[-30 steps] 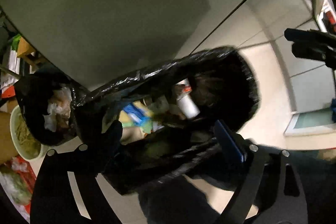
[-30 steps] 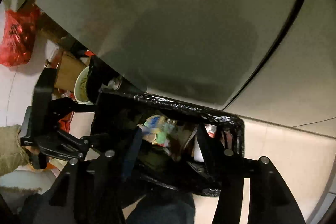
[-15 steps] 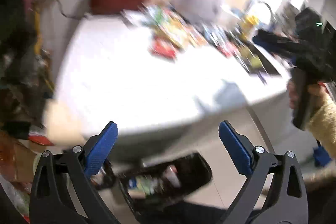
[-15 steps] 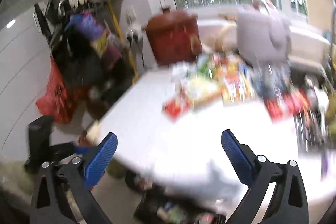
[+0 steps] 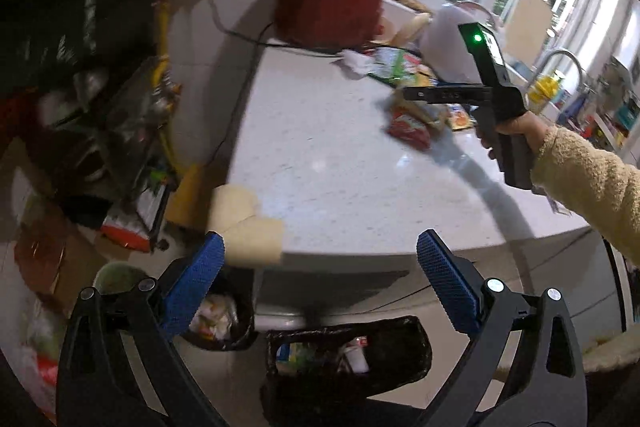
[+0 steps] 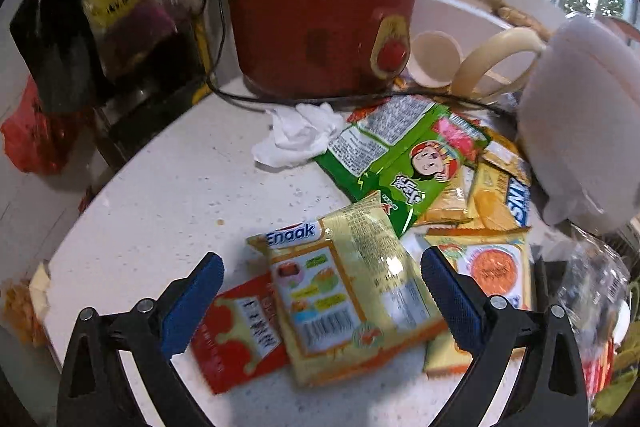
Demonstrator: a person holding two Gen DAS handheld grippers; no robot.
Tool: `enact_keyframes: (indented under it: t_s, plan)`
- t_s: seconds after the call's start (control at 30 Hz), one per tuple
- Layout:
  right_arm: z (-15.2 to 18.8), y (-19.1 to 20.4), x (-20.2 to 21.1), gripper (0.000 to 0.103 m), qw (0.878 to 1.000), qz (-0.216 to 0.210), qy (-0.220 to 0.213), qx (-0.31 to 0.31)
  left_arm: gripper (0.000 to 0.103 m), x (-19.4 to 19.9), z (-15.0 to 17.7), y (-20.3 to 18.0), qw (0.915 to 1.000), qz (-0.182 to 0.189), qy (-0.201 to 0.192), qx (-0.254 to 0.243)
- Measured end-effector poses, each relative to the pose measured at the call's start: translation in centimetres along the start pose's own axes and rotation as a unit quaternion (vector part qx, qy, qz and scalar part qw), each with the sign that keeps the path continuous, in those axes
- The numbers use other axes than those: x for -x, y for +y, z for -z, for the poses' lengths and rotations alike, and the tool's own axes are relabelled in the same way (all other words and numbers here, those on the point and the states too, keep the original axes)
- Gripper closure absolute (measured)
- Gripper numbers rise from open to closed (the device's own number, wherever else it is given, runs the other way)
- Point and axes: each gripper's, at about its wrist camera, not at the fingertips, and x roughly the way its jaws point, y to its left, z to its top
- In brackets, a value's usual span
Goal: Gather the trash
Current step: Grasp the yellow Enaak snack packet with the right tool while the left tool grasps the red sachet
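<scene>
Yellow wrapper point(image 6: 352, 291): flat on the tabletop point(image 6: 168, 195), below the right gripper point(image 6: 320, 299)
Right fingers: just opened wide, empty
Left gripper point(image 5: 318, 281): fingers just spread, empty, above the bin point(image 5: 348, 351)

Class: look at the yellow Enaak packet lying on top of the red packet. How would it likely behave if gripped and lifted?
The Enaak packet looks glossy, so probably slippery. It appears thin and creased, so likely floppy and light. Lifting it may drag the red packet underneath.

Left hand-held gripper point(image 5: 320, 263), right hand-held gripper point(image 6: 322, 279): jaws wide, empty.
</scene>
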Motion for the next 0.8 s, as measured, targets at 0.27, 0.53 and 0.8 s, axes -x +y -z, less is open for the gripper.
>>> enact_keyframes:
  t_s: [0.27,0.53,0.8]
  plan:
    - [0.3,-1.1,-1.8,0.034,1.000,-0.014,0.018,-0.014,0.008,-0.6,-0.4,0.0,1.0000,0.001,0.004,0.001]
    - [0.6,-2.6,8.2,0.037,0.994,-0.049,-0.079,-0.056,0.008,-5.6,-4.2,-6.0,0.9937,0.047,0.015,-0.101]
    - [5.5,-5.9,20.0,0.037,0.981,-0.015,-0.146,-0.125,0.008,-16.0,-10.3,-14.9,0.9751,0.080,0.045,-0.202]
